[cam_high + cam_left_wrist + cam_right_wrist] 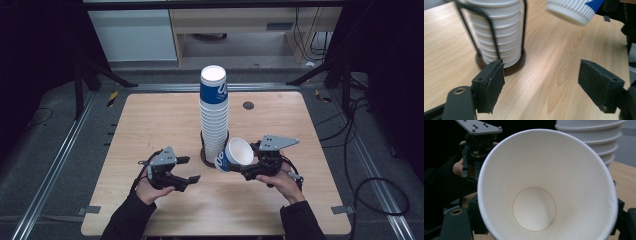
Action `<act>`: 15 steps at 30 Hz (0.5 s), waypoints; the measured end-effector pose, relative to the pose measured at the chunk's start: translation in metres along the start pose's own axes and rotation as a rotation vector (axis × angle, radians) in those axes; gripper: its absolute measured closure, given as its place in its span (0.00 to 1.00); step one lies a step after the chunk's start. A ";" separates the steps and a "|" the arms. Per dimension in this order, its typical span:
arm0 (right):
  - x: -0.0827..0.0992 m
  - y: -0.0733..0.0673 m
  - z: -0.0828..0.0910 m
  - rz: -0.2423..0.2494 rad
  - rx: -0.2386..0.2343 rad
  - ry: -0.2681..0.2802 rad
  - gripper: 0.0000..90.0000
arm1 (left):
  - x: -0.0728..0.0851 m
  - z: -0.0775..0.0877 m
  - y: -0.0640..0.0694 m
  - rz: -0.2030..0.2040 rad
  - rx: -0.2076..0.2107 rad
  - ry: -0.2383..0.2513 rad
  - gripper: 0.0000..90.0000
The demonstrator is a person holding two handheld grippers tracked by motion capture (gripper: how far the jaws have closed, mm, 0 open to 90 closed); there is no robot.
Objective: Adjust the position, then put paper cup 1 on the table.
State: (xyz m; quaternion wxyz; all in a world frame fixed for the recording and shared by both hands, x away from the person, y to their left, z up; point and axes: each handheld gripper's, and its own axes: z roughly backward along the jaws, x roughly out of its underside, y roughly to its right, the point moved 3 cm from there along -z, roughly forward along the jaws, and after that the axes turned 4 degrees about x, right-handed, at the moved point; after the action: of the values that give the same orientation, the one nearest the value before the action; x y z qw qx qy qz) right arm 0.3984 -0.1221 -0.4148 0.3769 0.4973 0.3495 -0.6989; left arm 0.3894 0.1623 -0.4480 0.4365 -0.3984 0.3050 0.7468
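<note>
A tall stack of ribbed paper cups (214, 112), white with blue tops, stands in a black wire holder on a brown round base (206, 159) at the table's middle. My right gripper (239, 167) is shut on a single paper cup (234, 154), held tilted just right of the stack's foot with its mouth facing up and right. In the right gripper view the cup's white inside (544, 190) sits between my jaws. My left gripper (189, 169) is open and empty, left of the holder. In the left gripper view its pads (491, 83) stand wide apart over bare wood, the stack (499, 32) ahead.
The light wooden table (150, 125) has a small dark round grommet (248, 105) near its back edge. Metal rails and black cables run along the floor on both sides. Pale cabinets stand behind the table.
</note>
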 end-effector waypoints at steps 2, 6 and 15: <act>0.000 0.005 0.005 -0.002 0.043 0.000 0.23 | 0.002 0.004 -0.006 0.021 -0.017 0.004 0.22; 0.000 0.013 0.013 -0.007 0.111 -0.004 0.23 | 0.006 0.008 -0.015 0.044 -0.041 0.002 0.21; -0.001 0.036 0.029 -0.036 0.312 -0.036 0.23 | 0.010 0.016 -0.030 0.089 -0.087 -0.002 0.19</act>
State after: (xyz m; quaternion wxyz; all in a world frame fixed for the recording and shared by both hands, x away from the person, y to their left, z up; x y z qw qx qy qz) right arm 0.4171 -0.1641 -0.4105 0.2885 0.5309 0.2389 -0.7602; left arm 0.4079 0.1925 -0.4520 0.3853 -0.4023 0.2895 0.7784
